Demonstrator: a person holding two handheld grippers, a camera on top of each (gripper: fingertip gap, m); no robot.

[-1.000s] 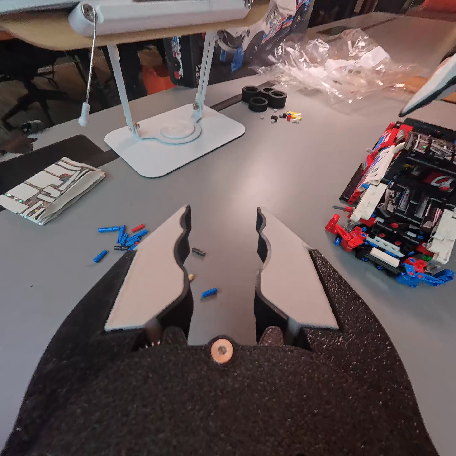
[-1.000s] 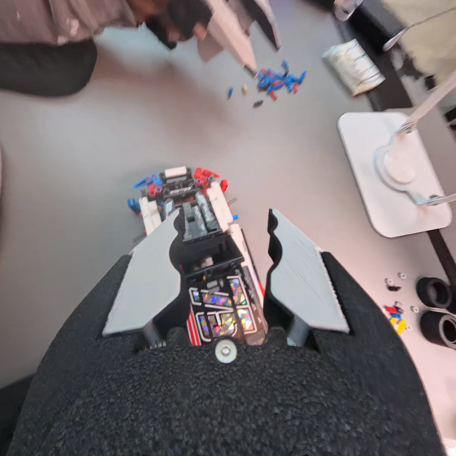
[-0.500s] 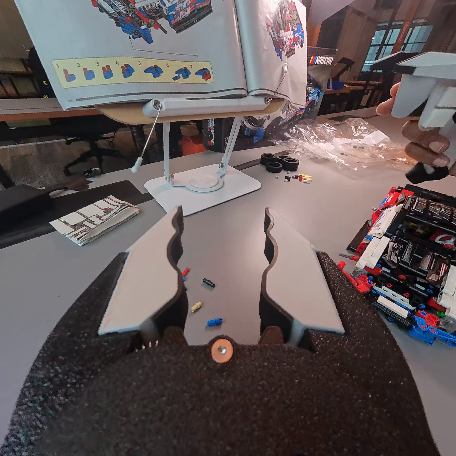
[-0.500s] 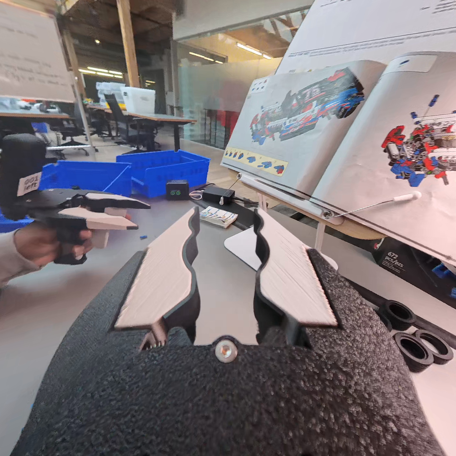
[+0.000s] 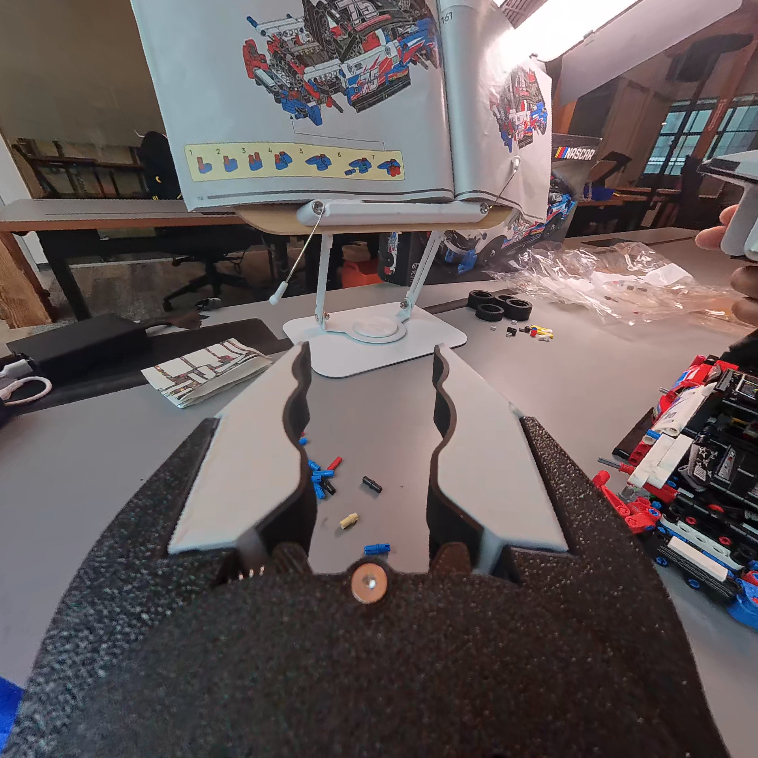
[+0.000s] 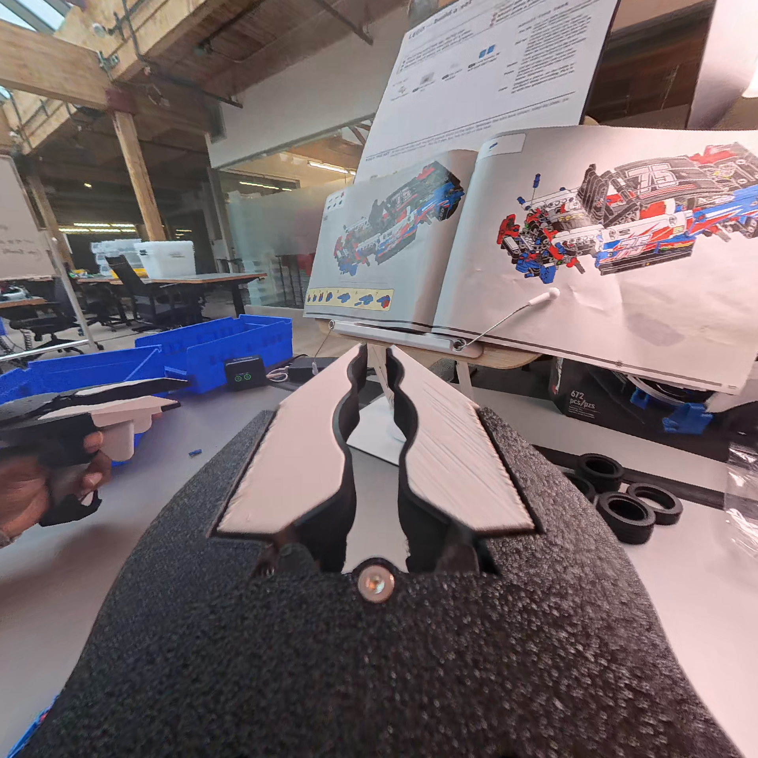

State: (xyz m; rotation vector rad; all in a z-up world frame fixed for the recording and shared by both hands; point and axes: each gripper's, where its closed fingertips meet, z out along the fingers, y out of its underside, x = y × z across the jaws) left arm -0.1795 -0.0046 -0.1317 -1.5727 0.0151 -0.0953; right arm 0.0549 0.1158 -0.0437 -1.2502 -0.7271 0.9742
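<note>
your left tool (image 5: 371,361) hangs above the grey worktop (image 5: 533,381) with its fingers spread wide and nothing between them; seen through the gap lie loose pins (image 5: 324,476) in blue, red and black, a tan pin (image 5: 349,520) and a single blue pin (image 5: 376,548) nearest the tool's base. only this view shows you the part-built red, white and black brick car (image 5: 705,463) at 3 o'clock, the folded sticker sheet (image 5: 207,369) at 10 o'clock, the crumpled clear bags (image 5: 615,283) at 2 o'clock, and your right hand (image 5: 734,262) at the frame's right edge. your right tool (image 6: 375,357) is raised, fingers drawn close but with a narrow gap showing, gripping nothing, aimed at 12 o'clock toward the open instruction book (image 6: 512,246) on its white stand (image 5: 375,340). only that view shows you the blue bins (image 6: 213,352) at 10 o'clock and your left hand (image 6: 45,488) at 9 o'clock. black tyres (image 6: 627,496) sit at 3 o'clock there, at 1 o'clock in the left view.
</note>
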